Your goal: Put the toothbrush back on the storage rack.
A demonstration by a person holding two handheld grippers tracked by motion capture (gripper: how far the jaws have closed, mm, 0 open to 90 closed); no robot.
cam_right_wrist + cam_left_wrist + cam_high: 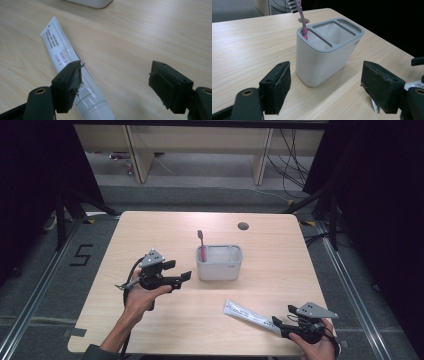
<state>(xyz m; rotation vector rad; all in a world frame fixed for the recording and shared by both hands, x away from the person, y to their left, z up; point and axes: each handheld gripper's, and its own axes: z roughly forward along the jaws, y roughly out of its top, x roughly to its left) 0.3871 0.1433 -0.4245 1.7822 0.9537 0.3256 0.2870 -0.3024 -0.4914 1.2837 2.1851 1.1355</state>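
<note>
The white toothpaste tube [65,62] carries small dark print and a few pink characters near its crimped end, too blurred in the right gripper view to read, though one word may be "BACK". The grey-rimmed holder [324,52] bears raised letters on its side, cut off by the curve. A painted "5" [81,255] marks the floor left of the bench.

The tube lies flat on the bench [165,227] near the front right; in the high view its long axis runs diagonally, crimped end toward the holder, cap end toward the person. The right gripper [283,319] sits at the cap end, jaws spread wide, one jaw over the tube and the other well clear of it. The left gripper [179,270] hovers just left of the holder, also spread and holding nothing.

A pink toothbrush [299,15] stands tilted in the holder's end compartment, bristles up.

The bench is pale wood-grain laminate with a round cable hole [243,226]; grey carpet, black curtains and loose cables surround it.
</note>
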